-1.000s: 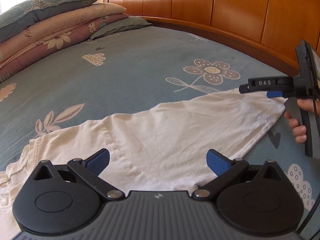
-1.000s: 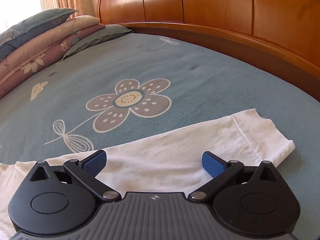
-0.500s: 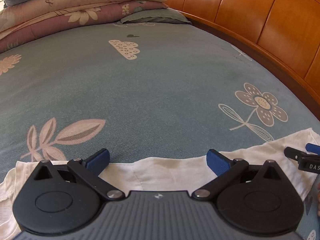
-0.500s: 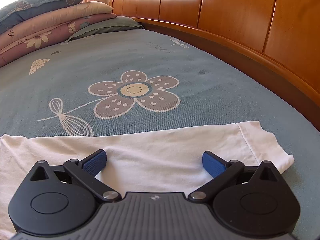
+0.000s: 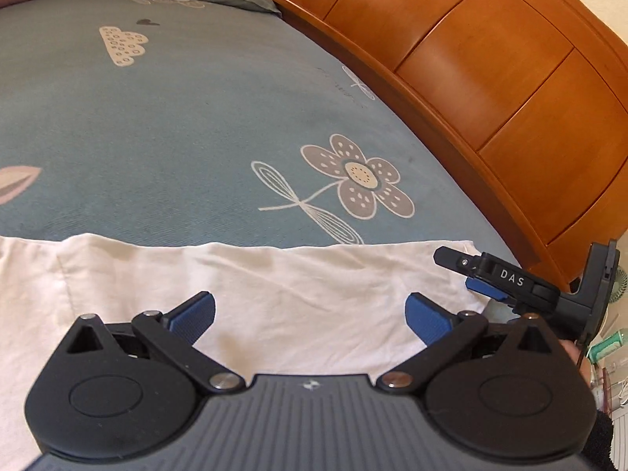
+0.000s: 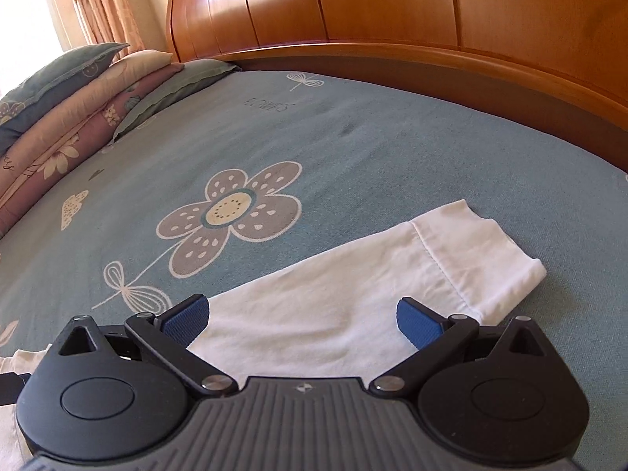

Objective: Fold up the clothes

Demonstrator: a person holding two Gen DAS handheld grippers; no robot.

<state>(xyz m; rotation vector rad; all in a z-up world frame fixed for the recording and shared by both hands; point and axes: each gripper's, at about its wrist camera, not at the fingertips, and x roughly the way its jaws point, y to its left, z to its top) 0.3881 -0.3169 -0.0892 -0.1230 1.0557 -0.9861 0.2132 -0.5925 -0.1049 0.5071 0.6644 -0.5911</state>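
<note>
A white long-sleeved garment (image 5: pixel 251 274) lies flat on the blue-green bedspread (image 5: pixel 157 125). My left gripper (image 5: pixel 310 314) hovers low over the sleeve, open, with nothing between its blue pads. The right gripper (image 5: pixel 471 274) shows at the sleeve's right end in the left wrist view. In the right wrist view the sleeve (image 6: pixel 353 294) runs to its hemmed cuff (image 6: pixel 482 251) at the right. My right gripper (image 6: pixel 300 320) stands open just above the sleeve, short of the cuff, holding nothing.
A wooden headboard (image 5: pixel 471 78) curves along the bed's far side. Stacked pillows and folded quilts (image 6: pixel 70 110) sit at the far left, with curtains (image 6: pixel 102 4) behind. A hand (image 5: pixel 577 357) grips the right tool's handle. Small items (image 5: pixel 608 345) stand beyond the bed's right edge.
The left gripper has swung right along the garment toward the sleeve end, nearing the right gripper. The right gripper has turned slightly, with the cuff now farther right. Both stayed open.
</note>
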